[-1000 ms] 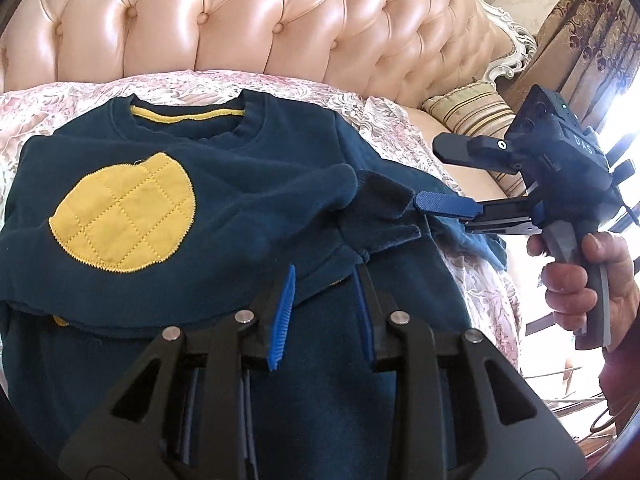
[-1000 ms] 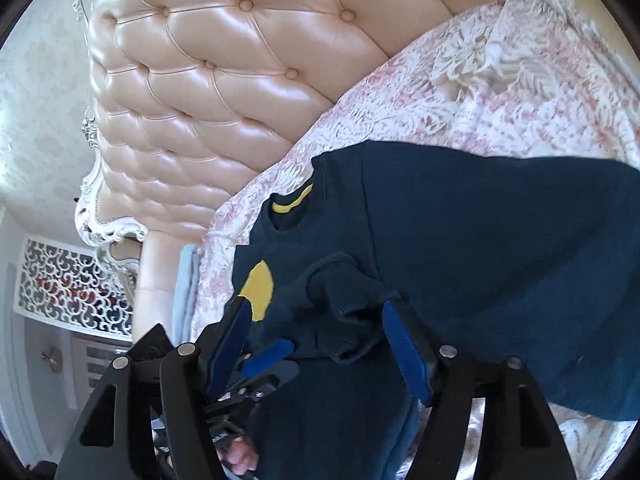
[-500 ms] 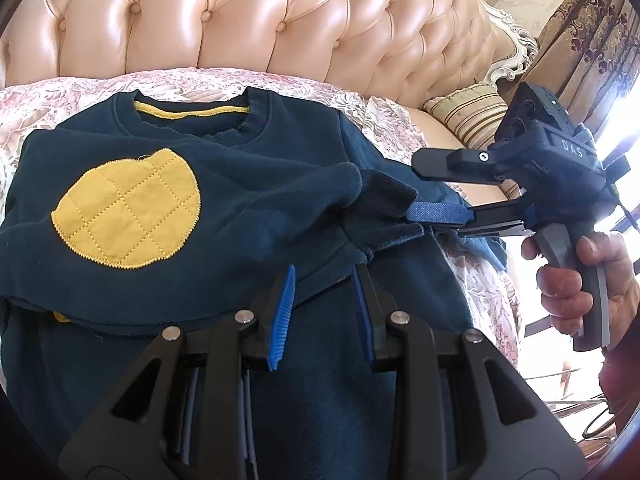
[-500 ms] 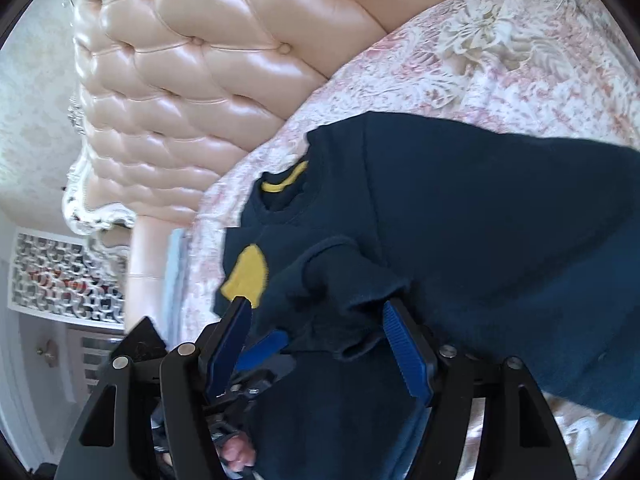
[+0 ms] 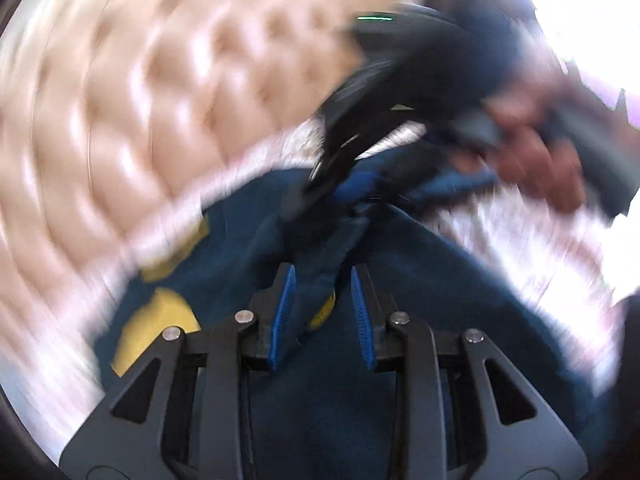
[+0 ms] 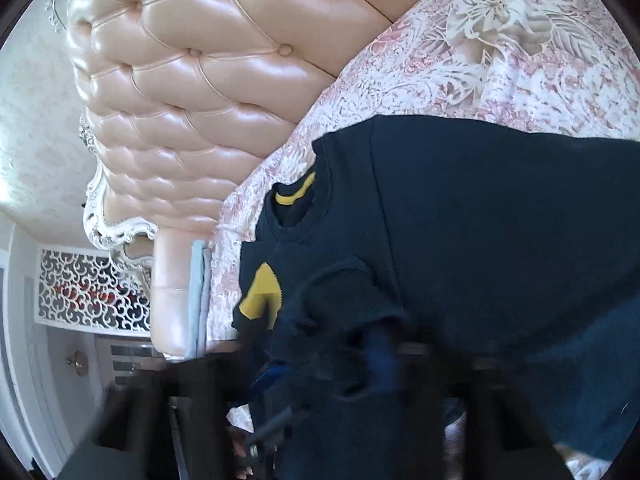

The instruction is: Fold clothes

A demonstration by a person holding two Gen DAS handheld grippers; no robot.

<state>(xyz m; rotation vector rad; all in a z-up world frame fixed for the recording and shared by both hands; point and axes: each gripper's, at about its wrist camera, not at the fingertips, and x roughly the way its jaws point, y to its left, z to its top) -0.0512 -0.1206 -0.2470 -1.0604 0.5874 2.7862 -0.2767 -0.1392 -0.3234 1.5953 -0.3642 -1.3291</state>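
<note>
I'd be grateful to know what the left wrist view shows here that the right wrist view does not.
Only the left wrist view shows the left gripper with dark blue cloth between its blue pads, plus the person's hand holding the right gripper, all blurred. Only the right wrist view shows the yellow-lined collar, the carved white bedframe edge and a lattice screen. Both show the navy sweatshirt, its yellow patch, the tufted headboard and floral bedspread.

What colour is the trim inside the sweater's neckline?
Yellow trim on a navy sweater; right wrist view.
</note>
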